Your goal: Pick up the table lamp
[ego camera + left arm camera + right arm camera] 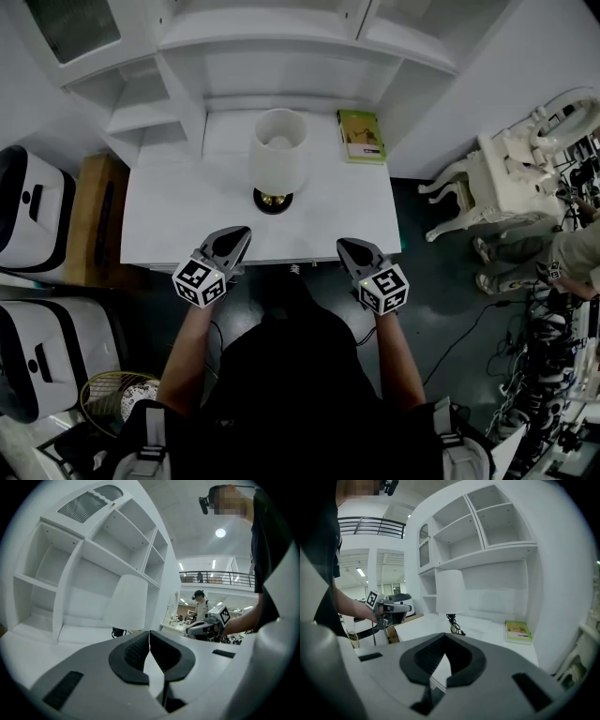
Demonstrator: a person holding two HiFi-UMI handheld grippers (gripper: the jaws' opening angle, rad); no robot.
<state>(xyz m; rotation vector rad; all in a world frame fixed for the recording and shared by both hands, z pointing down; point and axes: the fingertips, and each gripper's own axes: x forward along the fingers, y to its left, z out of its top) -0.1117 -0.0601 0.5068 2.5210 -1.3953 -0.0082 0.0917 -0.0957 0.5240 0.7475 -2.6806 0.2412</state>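
The left gripper (240, 234) has its jaws shut, with nothing in them. The right gripper (344, 246) is shut and empty too. Both are at the near edge of the white desk (164, 216). The table lamp (278, 155) stands upright farther back, mid-desk, apart from both. A green book (361, 136) lies to its right.

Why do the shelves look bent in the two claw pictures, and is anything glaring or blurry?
Left gripper view: the wide-angle lens bows the shelves, corners go black, and a ceiling light glares. Right gripper view: the same bowing, yet the table lamp is sharp. Head view: straighter lines, even light, dark floor.
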